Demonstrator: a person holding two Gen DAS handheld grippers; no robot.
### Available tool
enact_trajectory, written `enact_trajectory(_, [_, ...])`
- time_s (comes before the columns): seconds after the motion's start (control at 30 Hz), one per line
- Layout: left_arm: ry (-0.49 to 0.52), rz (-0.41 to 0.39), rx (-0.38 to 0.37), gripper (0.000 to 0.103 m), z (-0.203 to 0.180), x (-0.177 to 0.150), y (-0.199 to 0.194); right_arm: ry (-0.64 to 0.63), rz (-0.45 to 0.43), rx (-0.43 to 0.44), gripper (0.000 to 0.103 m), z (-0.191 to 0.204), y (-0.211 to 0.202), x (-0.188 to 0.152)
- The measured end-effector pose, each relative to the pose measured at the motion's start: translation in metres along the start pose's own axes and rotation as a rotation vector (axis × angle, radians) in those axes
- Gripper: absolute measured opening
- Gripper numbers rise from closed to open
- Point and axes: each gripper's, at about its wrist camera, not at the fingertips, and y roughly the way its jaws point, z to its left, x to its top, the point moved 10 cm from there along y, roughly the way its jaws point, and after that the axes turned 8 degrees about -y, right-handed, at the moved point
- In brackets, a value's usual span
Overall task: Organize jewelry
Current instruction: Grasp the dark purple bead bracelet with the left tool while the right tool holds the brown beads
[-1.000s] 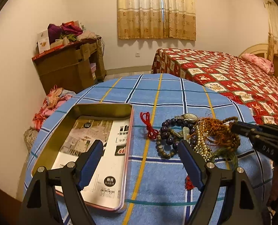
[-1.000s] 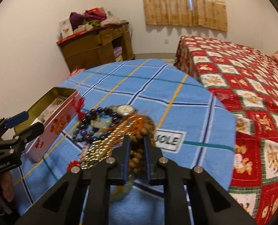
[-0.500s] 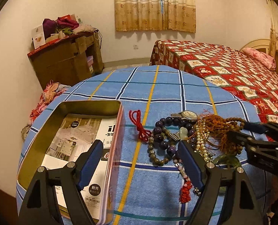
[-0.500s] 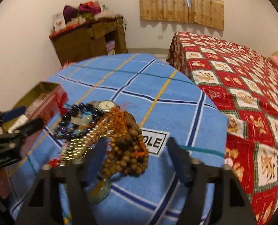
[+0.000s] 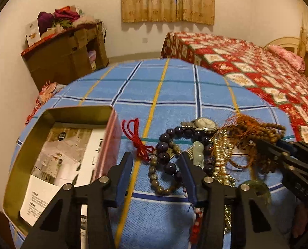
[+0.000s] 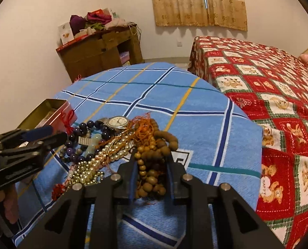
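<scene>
Round tabletop [image 5: 174, 87] under blue plaid cloth; bears open tin [image 5: 25, 155] at nine o'clock, jewelry heap [image 5: 220, 145] at three.

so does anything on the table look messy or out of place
Yes: the jewelry sits in one tangled heap beside the open tin, not in it. The watch, pearl strands, dark bead bracelet and wooden beads overlap, their orange threads snarled together.

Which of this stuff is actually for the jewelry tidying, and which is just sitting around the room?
For the job: open tin, brown bead strand, purple bead bracelet, wristwatch, pearl strands, red cord.

Just lying about: bed, curtains, wooden cabinet.
</scene>
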Motion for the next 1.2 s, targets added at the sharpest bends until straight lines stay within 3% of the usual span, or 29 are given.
enact_trajectory(0.13, [0.025,0.019,0.030,0.043,-0.004,-0.002,0.011,0.000,-0.010,0.002,0.026,0.000,-0.001,0.001])
enact_trajectory(0.37, [0.036,0.055,-0.002,0.016,-0.010,-0.006,0.021,-0.013,-0.015,-0.003,0.026,0.002,-0.003,0.001])
enact_trajectory(0.43, [0.025,0.046,-0.029,0.014,-0.011,-0.006,0.014,-0.015,-0.020,-0.006,0.026,0.003,-0.004,0.001])
enact_trajectory(0.9, [-0.046,-0.118,-0.202,0.014,-0.015,0.010,-0.067,-0.015,-0.057,-0.023,0.026,0.000,-0.010,0.004])
enact_trajectory(1.2, [-0.043,-0.184,-0.253,0.014,-0.018,0.025,-0.099,-0.008,-0.076,-0.001,0.026,0.000,-0.014,0.005])
